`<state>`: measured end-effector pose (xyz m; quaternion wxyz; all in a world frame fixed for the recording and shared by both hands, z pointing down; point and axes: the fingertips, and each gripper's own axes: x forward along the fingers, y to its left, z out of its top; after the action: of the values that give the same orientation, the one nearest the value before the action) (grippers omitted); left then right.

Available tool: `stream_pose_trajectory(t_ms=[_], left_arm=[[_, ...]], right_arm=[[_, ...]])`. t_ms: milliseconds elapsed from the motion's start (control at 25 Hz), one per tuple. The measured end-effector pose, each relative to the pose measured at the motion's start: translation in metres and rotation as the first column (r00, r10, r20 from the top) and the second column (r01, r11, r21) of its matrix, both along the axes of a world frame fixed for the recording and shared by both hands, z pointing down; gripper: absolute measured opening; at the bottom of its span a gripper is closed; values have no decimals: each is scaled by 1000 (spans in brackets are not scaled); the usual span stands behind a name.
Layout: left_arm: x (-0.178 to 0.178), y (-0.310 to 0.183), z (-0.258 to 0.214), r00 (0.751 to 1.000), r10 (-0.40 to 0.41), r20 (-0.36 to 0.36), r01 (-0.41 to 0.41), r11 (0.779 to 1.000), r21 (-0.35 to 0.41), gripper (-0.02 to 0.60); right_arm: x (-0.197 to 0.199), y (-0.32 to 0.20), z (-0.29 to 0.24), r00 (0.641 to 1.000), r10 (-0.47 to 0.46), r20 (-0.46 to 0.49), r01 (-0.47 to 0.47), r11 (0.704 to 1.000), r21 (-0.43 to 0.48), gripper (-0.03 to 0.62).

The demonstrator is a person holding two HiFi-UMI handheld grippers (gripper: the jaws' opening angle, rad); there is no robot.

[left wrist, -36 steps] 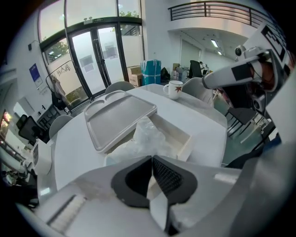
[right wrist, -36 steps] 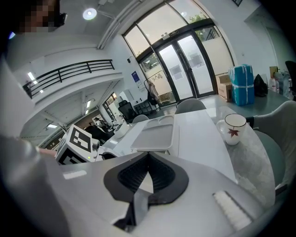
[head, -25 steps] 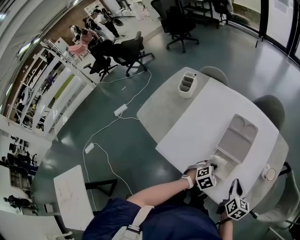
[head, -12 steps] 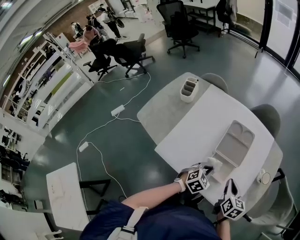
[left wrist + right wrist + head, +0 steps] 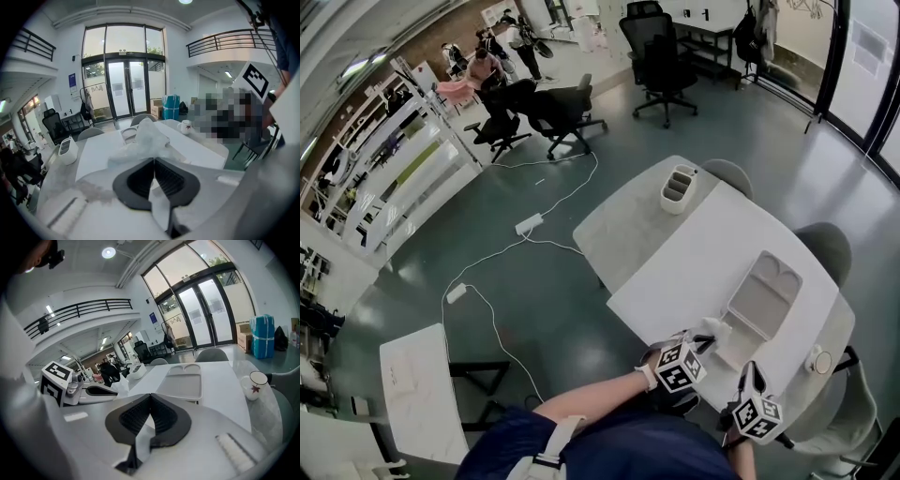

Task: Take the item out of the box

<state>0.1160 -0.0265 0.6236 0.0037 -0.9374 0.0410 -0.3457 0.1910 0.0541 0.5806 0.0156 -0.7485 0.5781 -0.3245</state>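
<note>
As you have raised your left hand over the last second, stock now stands as follows.

- Desk [image 5: 675, 244]: white; what it carries is unchanged.
- Box [image 5: 764, 292]: shallow, grey and compartmented. It lies flat at the desk's near right, and the head view shows nothing in its compartments.
- Left hand-held gripper [image 5: 153, 160]: jaws pressed nearly together, pinching the item. It has risen and drawn toward you from the box's near corner, where it sat lower a second ago.
- Right hand-held gripper [image 5: 150, 397]: jaws pressed together with nothing between them. It is held back at the desk's near edge beside the left one, and has shifted only a little.
- Item [image 5: 146, 136]: a crumpled white wrapper or bag, sticking out past the left jaws' tips. It is now off the desk, just beside the box's near corner rather than in it.
- Mug [image 5: 255, 383]: upright, to the right of the box.

Reading: the item looks clear of the box, so the taking-out is likely done or nearly so. What is left for you is to carry it aside and set it down on bare desk.
</note>
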Motion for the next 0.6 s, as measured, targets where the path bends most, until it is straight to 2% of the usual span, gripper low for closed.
stream_pose_trajectory(t_ms=[320,600], left_arm=[[-25,-3,-19,997,-69,-47,69,998,-1,12],[-52,-9,-21,989,-137,-58,136,991,-17,12]], right_arm=[[-16,-7,-7,999,-41,-9,42,999,10,2],[-30,-12,-9,997,-71,-11,71,997,17,2]])
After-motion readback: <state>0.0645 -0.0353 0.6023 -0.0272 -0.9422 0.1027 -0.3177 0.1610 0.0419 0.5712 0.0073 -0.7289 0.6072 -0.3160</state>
